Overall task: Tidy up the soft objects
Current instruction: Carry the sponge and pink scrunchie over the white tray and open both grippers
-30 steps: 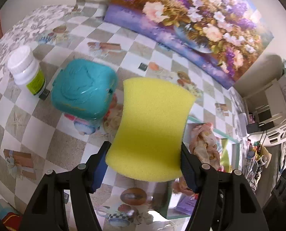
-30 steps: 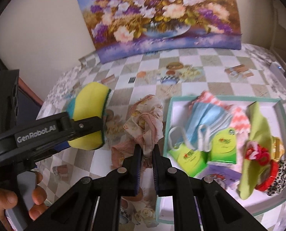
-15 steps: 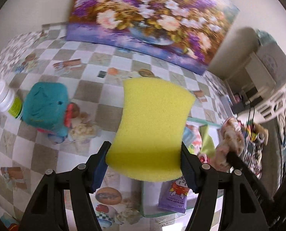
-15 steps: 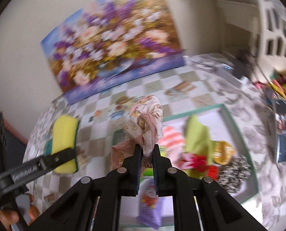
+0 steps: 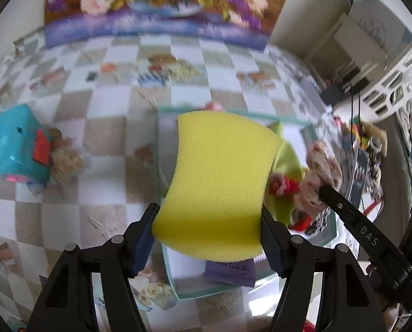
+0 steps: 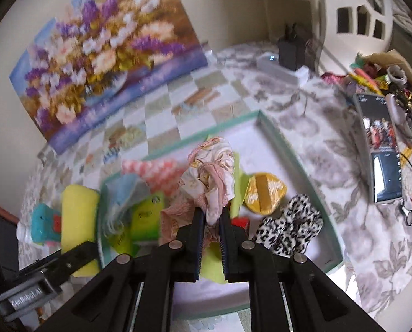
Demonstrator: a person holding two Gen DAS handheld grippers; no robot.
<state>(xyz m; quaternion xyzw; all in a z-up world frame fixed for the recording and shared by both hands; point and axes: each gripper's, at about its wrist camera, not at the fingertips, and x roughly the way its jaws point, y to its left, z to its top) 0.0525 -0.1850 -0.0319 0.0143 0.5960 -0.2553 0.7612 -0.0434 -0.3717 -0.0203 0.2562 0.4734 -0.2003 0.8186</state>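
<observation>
L gripper (image 5: 207,228) pinches a yellow sponge (image 5: 219,182) across its narrow waist, pads pressed into both foam edges w/ the jaws set wide around it; the sponge hangs in the air over the near-left part of the teal-rimmed tray (image 6: 303,166). R gripper (image 6: 211,222) has its fingers squeezed nearly together on a bunched floral cloth (image 6: 214,171), which sticks up past the tips and hangs above the tray's middle. Tray already carries soft stuff: a leopard-print scrunchie (image 6: 291,229), an orange-yellow round pad (image 6: 265,195), a lime-green cloth (image 5: 287,163), green packets (image 6: 146,218), a coral-striped piece (image 6: 156,173) and a purple packet (image 5: 231,272). A teal toy (image 5: 15,149) sits on the checkered tablecloth (image 5: 100,135), well apart from the tray on its left. Both views are smeared, so exact heights over the tray can't be read. Risks, as a guess: the tray is crowded, so a sponge let go near the left rim could land half on the edge and tip out onto the tablecloth; foam springs back when released, so it may hop. The cloth is held by a small fold only, so it could slip early or snag on the pad ridges and drag out when the jaws part. The 2 grippers are close over one tray, so their fingers may knock together or shove the packets.
</observation>
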